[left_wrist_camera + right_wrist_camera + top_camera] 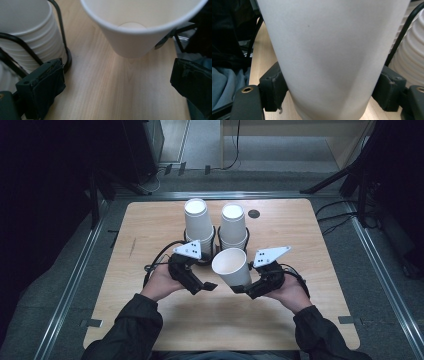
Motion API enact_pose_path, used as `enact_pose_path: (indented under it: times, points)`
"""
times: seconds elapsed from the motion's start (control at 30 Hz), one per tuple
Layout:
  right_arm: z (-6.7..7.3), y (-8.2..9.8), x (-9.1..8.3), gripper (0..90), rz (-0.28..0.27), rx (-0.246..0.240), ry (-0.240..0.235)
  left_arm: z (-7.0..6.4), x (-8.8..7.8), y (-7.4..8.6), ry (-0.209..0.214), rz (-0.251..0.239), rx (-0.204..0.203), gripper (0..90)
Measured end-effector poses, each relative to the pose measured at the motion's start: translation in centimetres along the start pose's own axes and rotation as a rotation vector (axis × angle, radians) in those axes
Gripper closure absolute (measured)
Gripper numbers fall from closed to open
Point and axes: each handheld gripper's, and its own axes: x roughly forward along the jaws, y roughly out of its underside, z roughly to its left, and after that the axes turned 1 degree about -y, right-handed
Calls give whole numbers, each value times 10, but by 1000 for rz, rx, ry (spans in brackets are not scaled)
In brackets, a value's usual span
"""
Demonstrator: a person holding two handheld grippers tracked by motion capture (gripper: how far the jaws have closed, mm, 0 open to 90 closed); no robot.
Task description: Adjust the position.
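Note:
A white paper cup [232, 266] hangs tilted above the table, mouth toward the camera, and my right gripper [243, 288] is shut on its lower wall. In the right gripper view the cup [329, 57] sits squeezed between both black pads [273, 87]. My left gripper [207, 286] stands open just left of the cup, nothing between its jaws. The left gripper view looks up at the cup's rim and inside [140, 27], with the left gripper [117, 82] wide open over bare wood. Two stacks of upside-down white cups [196, 220] [233, 223] stand in black wire holders behind.
The wooden table [150, 310] has free room at front, left and right. A small dark round hole [254, 213] lies near its far edge. A cup stack in its wire holder [32, 37] stands close by my left jaw. Dark stands and cables surround the table.

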Motion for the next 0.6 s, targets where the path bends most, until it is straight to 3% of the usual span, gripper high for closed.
enact_pose_path:
  times: [0.27,0.47,0.53,0.6]
  points:
    - [-1,3,-5,236,-10,15,6,-6,7,10,-5,23,-35,0]
    - [-3,5,0,236,6,20,-9,-6,12,9,0,3,-72,0]
    - [-3,5,2,236,10,19,-13,-4,14,8,21,-16,-108,0]
    - [-3,6,5,236,13,17,-20,-5,15,6,31,-41,-120,0]
